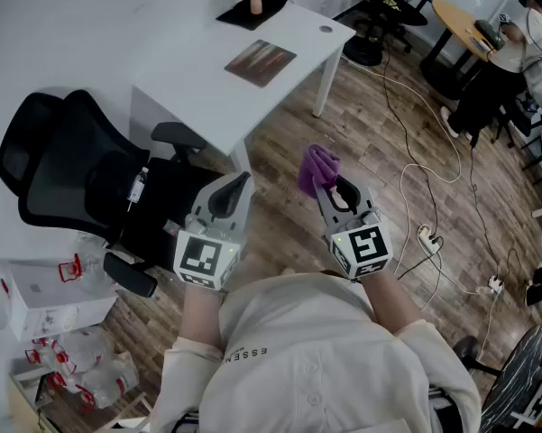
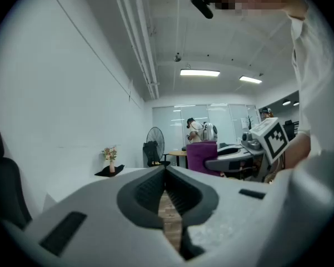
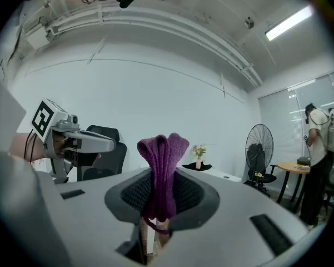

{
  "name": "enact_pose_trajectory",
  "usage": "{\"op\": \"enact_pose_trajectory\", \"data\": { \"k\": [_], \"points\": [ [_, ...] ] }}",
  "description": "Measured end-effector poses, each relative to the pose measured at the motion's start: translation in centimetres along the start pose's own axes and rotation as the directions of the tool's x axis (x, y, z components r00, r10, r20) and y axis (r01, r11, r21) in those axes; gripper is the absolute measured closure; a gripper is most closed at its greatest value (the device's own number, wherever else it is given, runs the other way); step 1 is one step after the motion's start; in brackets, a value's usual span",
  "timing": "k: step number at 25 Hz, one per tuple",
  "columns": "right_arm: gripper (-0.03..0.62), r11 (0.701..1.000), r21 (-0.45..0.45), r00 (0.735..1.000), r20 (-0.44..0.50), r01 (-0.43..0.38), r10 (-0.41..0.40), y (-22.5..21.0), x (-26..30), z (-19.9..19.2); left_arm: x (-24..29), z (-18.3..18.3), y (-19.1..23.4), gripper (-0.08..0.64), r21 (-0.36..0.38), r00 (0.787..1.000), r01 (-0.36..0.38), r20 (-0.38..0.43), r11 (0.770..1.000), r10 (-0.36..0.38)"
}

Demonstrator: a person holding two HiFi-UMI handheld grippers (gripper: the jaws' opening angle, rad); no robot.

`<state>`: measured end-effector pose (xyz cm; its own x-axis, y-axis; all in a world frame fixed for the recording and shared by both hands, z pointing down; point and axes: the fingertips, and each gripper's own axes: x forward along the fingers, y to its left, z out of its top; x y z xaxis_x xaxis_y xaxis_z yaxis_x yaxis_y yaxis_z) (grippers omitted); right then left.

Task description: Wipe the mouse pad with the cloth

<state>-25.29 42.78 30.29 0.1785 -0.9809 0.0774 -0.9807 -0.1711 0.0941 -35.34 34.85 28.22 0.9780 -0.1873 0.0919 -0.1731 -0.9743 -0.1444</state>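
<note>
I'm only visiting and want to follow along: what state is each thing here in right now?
left tool: shut, empty.
right tool: shut on the purple cloth.
purple cloth: bunched, held in the air.
mouse pad: flat on the white desk, untouched.
office chair: empty, beside the desk.
vase: upright on the desk.

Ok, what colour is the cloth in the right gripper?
Purple cloth, clearest in the right gripper view.

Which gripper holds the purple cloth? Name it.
The right gripper, jaws shut on the purple cloth. The left gripper is shut too, with nothing between its jaws.
</note>
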Motion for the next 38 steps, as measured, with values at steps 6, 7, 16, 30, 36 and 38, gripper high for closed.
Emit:
{"op": "enact_pose_trajectory", "data": {
  "k": [6, 7, 16, 30, 36, 38],
  "points": [
    [0.501, 1.000, 0.004, 1.000, 0.005, -0.003, 0.003, -0.5, 0.1, 0.1, 0.5, 0.0, -0.2, 0.557, -0.004, 1.000, -0.001, 0.004, 1.000, 0.001],
    [0.500, 1.000, 0.007, 1.000, 0.004, -0.006, 0.006, -0.6, 0.1, 0.0, 0.6, 0.0, -0.4, 0.557, -0.003, 1.000, 0.001, 0.002, 1.000, -0.001],
    [0.500, 0.999, 0.038, 1.000, -0.014, -0.004, 0.004, -1.4, 1.0, -0.8, 1.0, -0.8, 0.2, 0.557, -0.015, 1.000, -0.019, -0.011, 1.000, 0.018],
    [0.500, 0.993, 0.062, 0.994, -0.056, -0.095, 0.099, -7.7, 7.2, -3.8, 8.7, -3.0, 2.1, 0.557, -0.040, 0.994, -0.088, -0.073, 0.995, 0.085],
    [0.500, 0.980, 0.075, 0.980, -0.065, -0.185, 0.190, -14.9, 13.4, -4.2, 16.3, -2.8, 4.3, 0.557, -0.054, 0.978, -0.186, -0.109, 0.981, 0.179],
    [0.500, 0.973, 0.076, 0.972, -0.078, -0.216, 0.222, -17.5, 15.5, -4.6, 19.1, -2.9, 5.1, 0.557, -0.065, 0.969, -0.223, -0.121, 0.973, 0.214]
  ]
}}
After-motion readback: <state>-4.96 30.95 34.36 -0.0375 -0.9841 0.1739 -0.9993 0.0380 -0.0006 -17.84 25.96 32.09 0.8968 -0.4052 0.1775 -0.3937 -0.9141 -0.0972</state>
